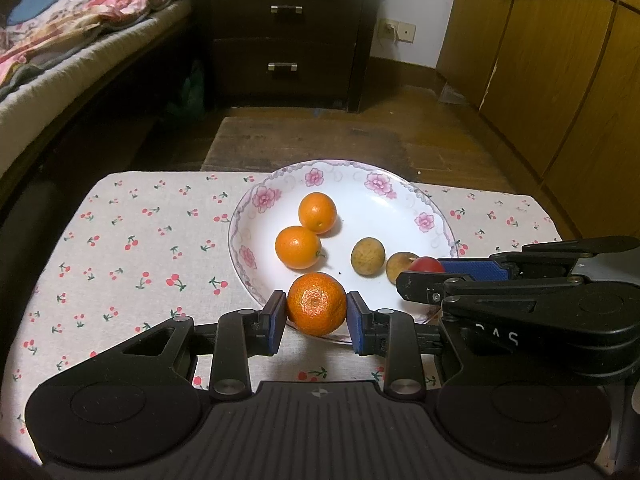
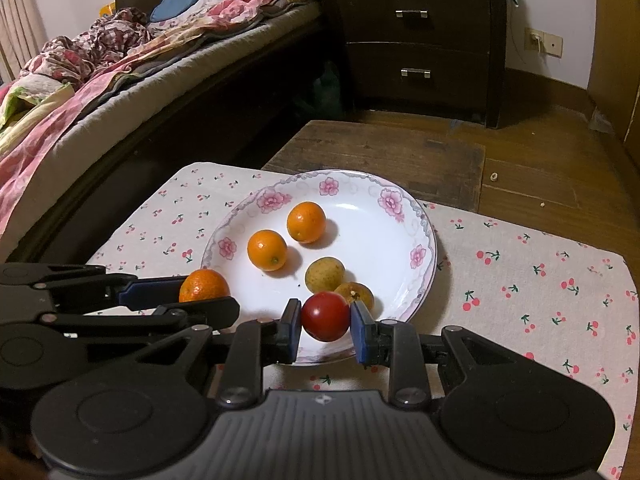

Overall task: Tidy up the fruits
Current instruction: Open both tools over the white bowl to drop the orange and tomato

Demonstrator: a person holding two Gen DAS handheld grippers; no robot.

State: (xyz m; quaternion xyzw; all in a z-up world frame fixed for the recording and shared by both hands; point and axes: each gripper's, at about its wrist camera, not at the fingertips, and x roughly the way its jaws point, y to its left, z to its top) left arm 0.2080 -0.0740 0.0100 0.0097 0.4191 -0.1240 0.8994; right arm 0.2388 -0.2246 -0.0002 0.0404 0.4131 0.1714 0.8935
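Note:
A white floral plate (image 1: 404, 204) (image 2: 384, 236) sits on the cherry-print cloth. In it lie two small oranges (image 1: 317, 212) (image 1: 298, 247) and two brownish longans (image 1: 367, 256) (image 1: 400, 265). My left gripper (image 1: 316, 316) is shut on a mandarin (image 1: 317, 309) over the plate's near rim; it also shows in the right wrist view (image 2: 204, 286). My right gripper (image 2: 325, 322) is shut on a red cherry tomato (image 2: 325, 315) over the plate's near edge, next to the longans (image 2: 325, 274) (image 2: 356, 294). The tomato shows in the left wrist view (image 1: 427, 265).
The cloth (image 1: 132, 248) covers a small table with edges at left, right and far side. Beyond stand a low wooden bench (image 1: 304, 144), a dark nightstand (image 1: 284, 36), a bed (image 2: 120, 80) at left and wooden cabinets (image 1: 560, 60) at right.

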